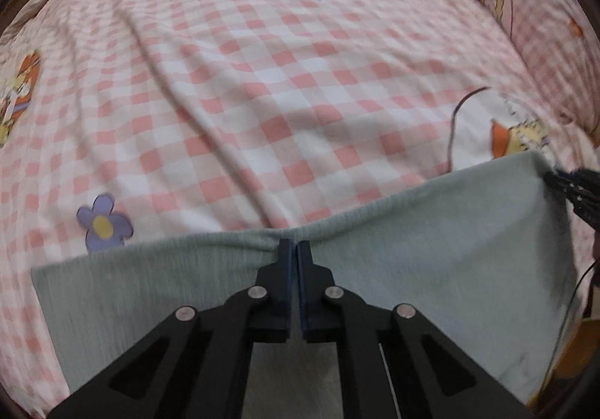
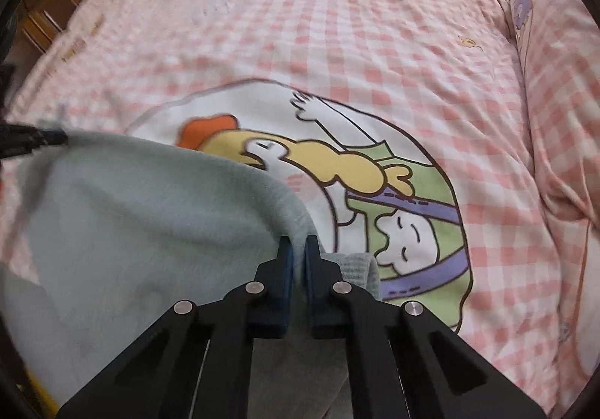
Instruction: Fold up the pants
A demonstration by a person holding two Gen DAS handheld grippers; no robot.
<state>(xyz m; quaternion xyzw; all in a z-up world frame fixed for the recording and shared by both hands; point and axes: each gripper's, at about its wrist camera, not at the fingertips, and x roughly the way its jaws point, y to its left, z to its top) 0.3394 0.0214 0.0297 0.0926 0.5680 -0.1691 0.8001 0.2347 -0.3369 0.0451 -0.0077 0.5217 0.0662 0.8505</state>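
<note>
Pale grey-green pants (image 1: 431,261) are held up above a pink checked bedspread. My left gripper (image 1: 294,246) is shut on their top edge, which puckers at the fingertips. In the right wrist view the pants (image 2: 142,216) drape to the left, and my right gripper (image 2: 299,244) is shut on a bunched edge near a ribbed band (image 2: 356,265). Each gripper shows as a dark shape at the pants' far corner in the other view: the right gripper (image 1: 573,190) and the left gripper (image 2: 33,139).
The bedspread (image 1: 262,81) covers the bed and carries cartoon prints (image 2: 337,175) and a purple flower (image 1: 103,224). A matching pillow (image 2: 562,81) lies at the right. Wooden furniture (image 2: 48,6) stands beyond the bed's far left edge.
</note>
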